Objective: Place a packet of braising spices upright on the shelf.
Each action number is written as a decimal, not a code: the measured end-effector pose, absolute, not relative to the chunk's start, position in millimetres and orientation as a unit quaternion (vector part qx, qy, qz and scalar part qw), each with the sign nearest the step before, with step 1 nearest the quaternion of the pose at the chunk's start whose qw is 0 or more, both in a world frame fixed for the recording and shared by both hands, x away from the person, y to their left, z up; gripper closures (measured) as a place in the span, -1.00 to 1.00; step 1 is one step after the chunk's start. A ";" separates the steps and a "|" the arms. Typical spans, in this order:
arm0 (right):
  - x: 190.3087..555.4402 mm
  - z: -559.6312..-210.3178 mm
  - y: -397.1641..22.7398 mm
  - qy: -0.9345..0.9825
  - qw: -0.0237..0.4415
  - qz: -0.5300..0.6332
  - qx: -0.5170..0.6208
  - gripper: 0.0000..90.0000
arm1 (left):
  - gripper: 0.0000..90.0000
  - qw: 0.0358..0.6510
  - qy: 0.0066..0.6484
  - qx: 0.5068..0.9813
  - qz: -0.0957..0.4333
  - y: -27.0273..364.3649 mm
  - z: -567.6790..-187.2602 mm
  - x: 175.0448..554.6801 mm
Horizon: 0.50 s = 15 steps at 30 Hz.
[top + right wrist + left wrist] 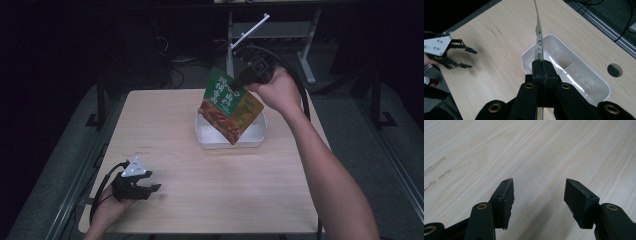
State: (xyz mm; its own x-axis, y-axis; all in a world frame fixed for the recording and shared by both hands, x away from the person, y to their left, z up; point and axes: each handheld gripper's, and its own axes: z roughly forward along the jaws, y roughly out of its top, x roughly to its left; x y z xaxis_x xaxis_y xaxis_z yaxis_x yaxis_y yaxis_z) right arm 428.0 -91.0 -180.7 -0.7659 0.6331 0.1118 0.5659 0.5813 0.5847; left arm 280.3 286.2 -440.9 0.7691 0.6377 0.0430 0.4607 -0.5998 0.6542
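Right tool [239, 83] pinching food packet [229, 106] top edge, packet hanging over white tray [205, 138]; left tool [150, 186] spread above table [225, 190]

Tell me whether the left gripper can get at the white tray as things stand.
Probably yes. The left gripper sits open near the table's front left, with bare table between it and the white tray. But the packet, pinched by the right gripper, hangs over the tray.

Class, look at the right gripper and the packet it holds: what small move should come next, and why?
Probably lower it: the right gripper is shut on the green food packet, which hangs above the empty white tray. The left gripper rests open, well away.
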 end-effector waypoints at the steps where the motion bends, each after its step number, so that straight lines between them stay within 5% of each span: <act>1: 429.5 -180.8 -90.5 0.887 0.055 0.309 0.340 1.00 | -0.09 0.322 0.311 0.884 0.137 286.2 -440.9 280.3; 15: 451.5 -191.1 -80.5 0.881 0.065 0.300 0.361 1.00 | -0.10 0.323 0.310 0.883 0.140 286.9 -440.4 280.2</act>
State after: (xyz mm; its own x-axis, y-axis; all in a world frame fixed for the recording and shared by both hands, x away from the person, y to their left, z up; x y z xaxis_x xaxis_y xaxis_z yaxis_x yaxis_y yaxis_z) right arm 451.5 -80.5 -191.1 -0.7315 0.6742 0.1019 0.5965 0.5603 0.5747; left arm 280.2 286.9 -440.4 0.7684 0.6382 0.0467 0.4576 -0.5990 0.6571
